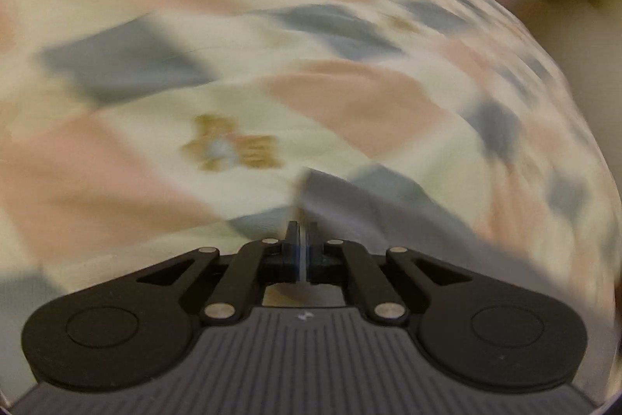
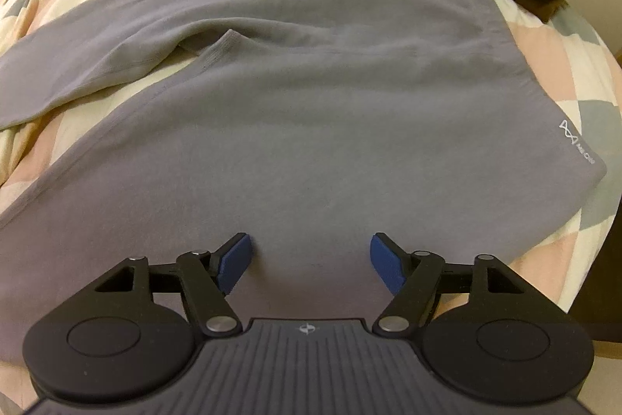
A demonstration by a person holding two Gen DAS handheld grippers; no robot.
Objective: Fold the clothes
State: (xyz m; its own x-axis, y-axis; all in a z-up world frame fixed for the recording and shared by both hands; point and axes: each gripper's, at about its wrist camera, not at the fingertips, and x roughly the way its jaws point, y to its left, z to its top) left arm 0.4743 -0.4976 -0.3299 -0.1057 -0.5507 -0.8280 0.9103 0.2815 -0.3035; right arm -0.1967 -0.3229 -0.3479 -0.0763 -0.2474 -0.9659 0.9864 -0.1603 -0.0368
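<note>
Stage: early; the soft grey long-sleeved shirt lies mostly flat on the pink, cream and grey checked quilt, one sleeve bent across; folds left | Left gripper: clenched on a thin grey cloth edge | Right gripper: released, just over the shirt | Texture: fleecy, smooth

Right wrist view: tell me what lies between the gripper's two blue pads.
Only the grey garment, flat on the patchwork quilt. The right gripper stands open above it, and its pads pinch no fold of cloth.
</note>
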